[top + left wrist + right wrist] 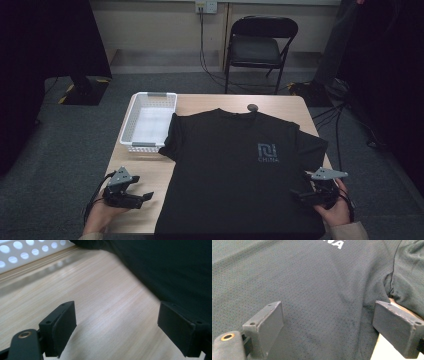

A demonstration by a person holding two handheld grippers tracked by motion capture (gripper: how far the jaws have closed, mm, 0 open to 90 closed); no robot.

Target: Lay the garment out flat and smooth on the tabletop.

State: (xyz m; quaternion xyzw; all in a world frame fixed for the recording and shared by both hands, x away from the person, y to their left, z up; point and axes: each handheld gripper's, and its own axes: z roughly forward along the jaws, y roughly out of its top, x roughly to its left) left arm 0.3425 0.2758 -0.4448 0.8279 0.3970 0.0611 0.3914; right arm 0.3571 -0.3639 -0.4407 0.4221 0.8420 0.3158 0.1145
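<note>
The black short-sleeved fabric T-shirt (235,170) lies flat on the light wooden table (145,175). The left gripper (146,196), jaws wide, hovers beside its hem; the right gripper (295,192), jaws wide, apparently hovers over the shirt's right side.

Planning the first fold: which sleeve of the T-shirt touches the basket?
The sleeve beside the left hand-held gripper; it meets the white basket, unlike the logo-side sleeve.

The shirt (235,170) was black, with a grey chest logo (268,152) and white lettering (335,243); the basket (148,121) was white, its wall dotted with round holes; the surface (142,172) was pale wood grain; the chair (257,47) was black.
</note>
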